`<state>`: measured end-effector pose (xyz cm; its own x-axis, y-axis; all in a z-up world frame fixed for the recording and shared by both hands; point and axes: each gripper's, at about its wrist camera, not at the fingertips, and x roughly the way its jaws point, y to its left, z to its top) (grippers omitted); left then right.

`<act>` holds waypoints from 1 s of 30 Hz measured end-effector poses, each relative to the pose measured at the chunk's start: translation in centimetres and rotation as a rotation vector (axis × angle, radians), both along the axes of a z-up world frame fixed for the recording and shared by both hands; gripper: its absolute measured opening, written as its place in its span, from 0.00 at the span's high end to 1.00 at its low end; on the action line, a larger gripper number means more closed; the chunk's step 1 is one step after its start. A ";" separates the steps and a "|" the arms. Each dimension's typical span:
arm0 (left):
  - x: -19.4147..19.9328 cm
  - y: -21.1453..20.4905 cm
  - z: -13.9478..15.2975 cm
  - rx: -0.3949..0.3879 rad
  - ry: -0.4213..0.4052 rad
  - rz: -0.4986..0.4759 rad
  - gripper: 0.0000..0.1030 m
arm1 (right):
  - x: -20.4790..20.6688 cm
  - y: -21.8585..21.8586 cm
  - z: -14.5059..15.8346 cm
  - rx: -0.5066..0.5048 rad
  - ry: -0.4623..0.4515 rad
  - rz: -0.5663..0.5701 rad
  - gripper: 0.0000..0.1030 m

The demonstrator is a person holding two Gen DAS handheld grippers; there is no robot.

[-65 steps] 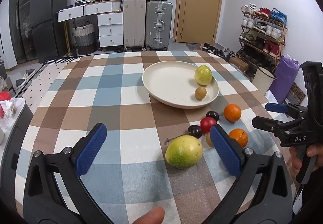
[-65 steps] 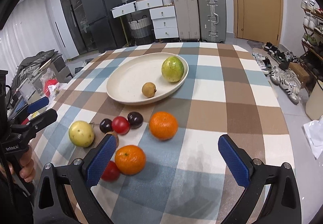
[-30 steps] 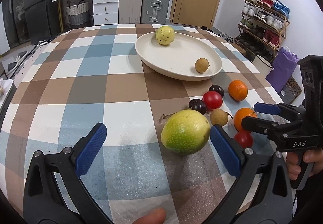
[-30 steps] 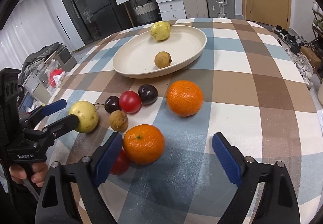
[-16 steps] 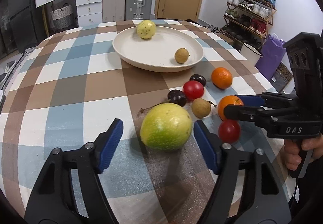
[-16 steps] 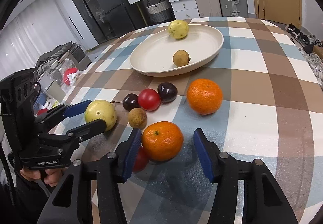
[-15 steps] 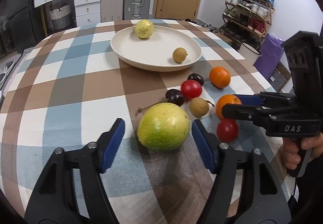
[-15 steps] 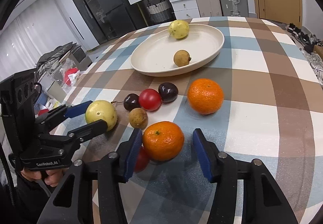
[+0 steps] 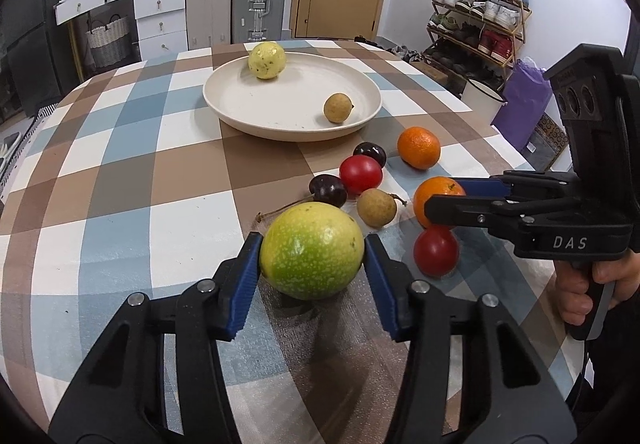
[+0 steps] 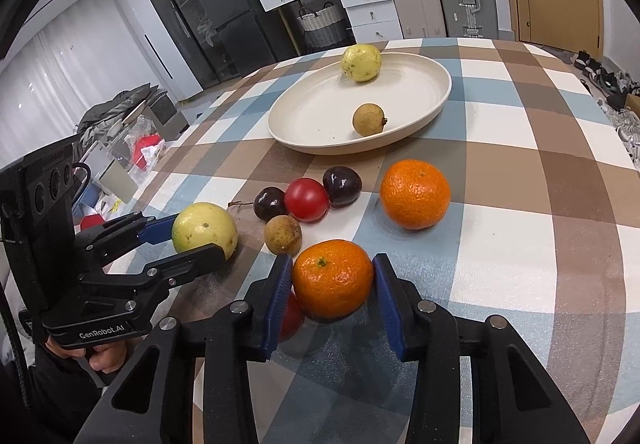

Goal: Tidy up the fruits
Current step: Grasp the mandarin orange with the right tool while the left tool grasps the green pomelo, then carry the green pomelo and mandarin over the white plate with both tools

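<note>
A big green-yellow fruit [image 9: 312, 250] lies on the checked cloth between the blue pads of my left gripper [image 9: 312, 264]. Its jaws are closing and both pads touch the fruit's sides. My right gripper [image 10: 332, 268] is closing on the near orange [image 10: 332, 278], with a pad against each side. In the left wrist view the right gripper [image 9: 444, 197] reaches in from the right around that orange [image 9: 434, 189]. The cream plate [image 9: 224, 103] behind holds a yellow fruit [image 9: 267, 59] and a small brown longan [image 9: 338, 107].
Loose on the cloth between the grippers and the plate lie a second orange [image 10: 415, 193], two dark cherries [image 10: 342, 185], a red tomato [image 10: 307, 199], a longan [image 10: 283, 235] and another tomato [image 9: 435, 250]. A shoe rack [image 9: 476, 15] stands beyond the table's right edge.
Both pairs of jaws have come in from wide open until the pads meet the fruit. The left gripper has edged forward around the green fruit; the right has stayed over the near orange.
</note>
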<state>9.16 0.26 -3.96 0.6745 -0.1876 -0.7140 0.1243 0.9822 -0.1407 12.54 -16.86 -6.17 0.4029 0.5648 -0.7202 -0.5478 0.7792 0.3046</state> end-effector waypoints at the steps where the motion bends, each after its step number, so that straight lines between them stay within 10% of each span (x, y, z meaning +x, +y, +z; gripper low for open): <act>1: 0.0 0.0 0.1 0.001 -0.003 0.003 0.53 | 0.0 -0.1 0.1 0.003 -0.004 -0.001 0.60; 30: 1.5 1.3 5.8 -0.029 -0.164 0.055 0.53 | 0.7 -2.8 8.0 0.122 -0.172 -0.063 0.60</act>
